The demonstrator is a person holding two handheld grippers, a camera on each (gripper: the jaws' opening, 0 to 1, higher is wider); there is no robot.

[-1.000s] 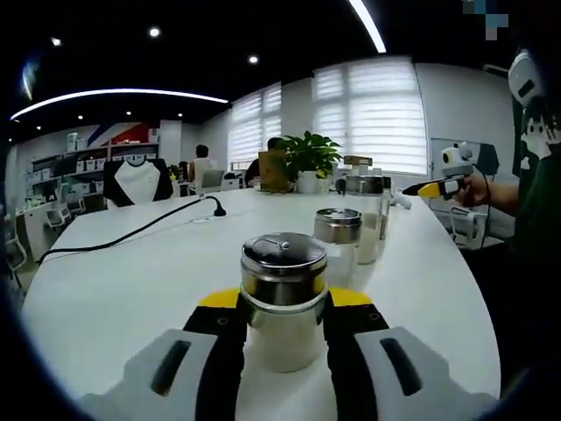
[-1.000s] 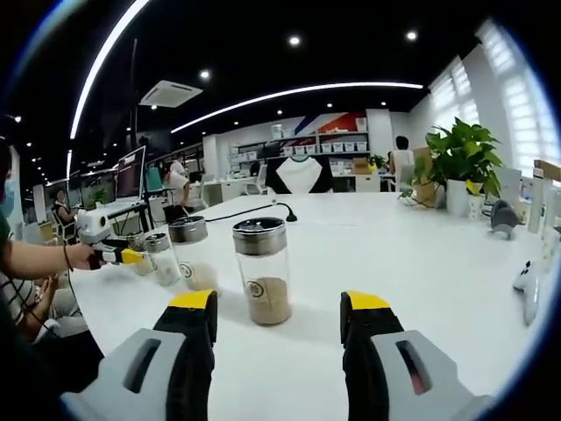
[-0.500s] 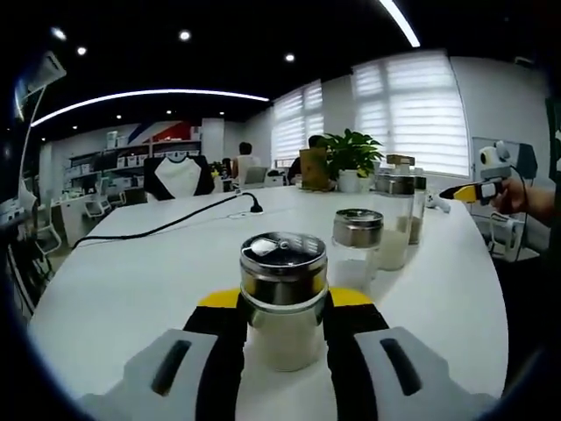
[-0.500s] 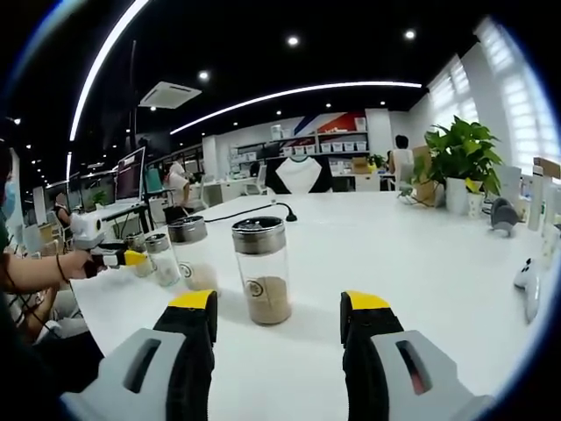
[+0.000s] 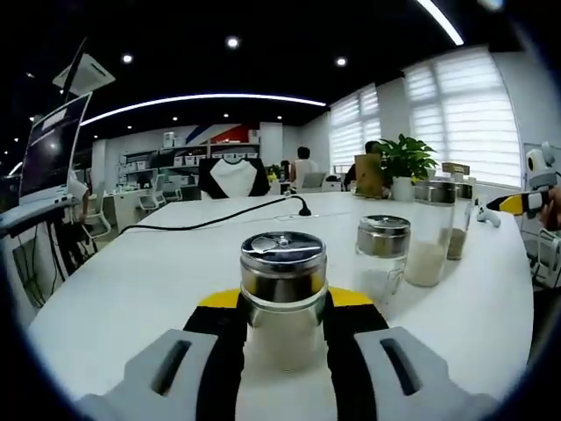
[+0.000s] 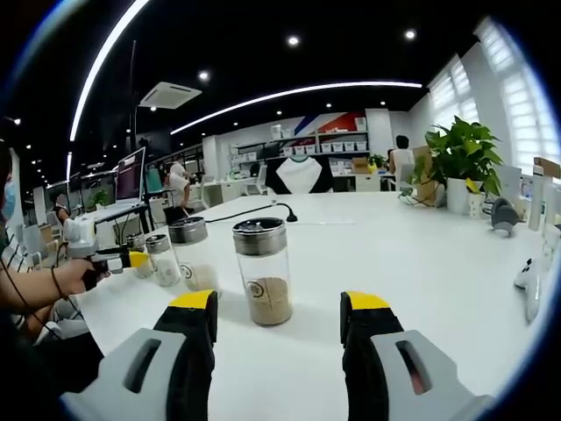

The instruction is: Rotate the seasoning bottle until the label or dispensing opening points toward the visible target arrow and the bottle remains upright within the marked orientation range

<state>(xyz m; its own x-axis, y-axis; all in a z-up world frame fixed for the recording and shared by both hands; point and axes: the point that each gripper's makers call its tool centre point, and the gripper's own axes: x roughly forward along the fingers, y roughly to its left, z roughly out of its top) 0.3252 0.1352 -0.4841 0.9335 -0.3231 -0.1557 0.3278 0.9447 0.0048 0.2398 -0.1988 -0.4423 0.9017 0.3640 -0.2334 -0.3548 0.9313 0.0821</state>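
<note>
My left gripper (image 5: pixel 282 320) is clenched on the seasoning bottle (image 5: pixel 282 298), one jaw pressed to each side of the glass body, just below the metal shaker lid (image 5: pixel 283 254). The bottle stands upright on the white table (image 5: pixel 131 298), close in front of me. My right gripper (image 6: pixel 279 320) is released, its jaws spread wide with nothing between them, resting low over the table short of a tall jar (image 6: pixel 262 272).

Risks, as I judge them: the grip sits high on the bottle, so any roll of my wrist while turning it could tip it out of upright. Smooth glass may also slip between the jaws, so the bottle would turn less than my hand. I can make out no target arrow or marked range on the table, so overshooting the heading is a real possibility. A careless swing could strike the neighbouring jars.

Contents: the held bottle carries a pale fill in its lower part. Beyond it, a short jar (image 5: pixel 382 254) looks nearly empty. Farther right, a taller jar (image 5: pixel 432 232) holds a white grain. In the right gripper view the tall jar is about a third full of brown powder. A black cable (image 5: pixel 210 223) crosses the far table.
</note>
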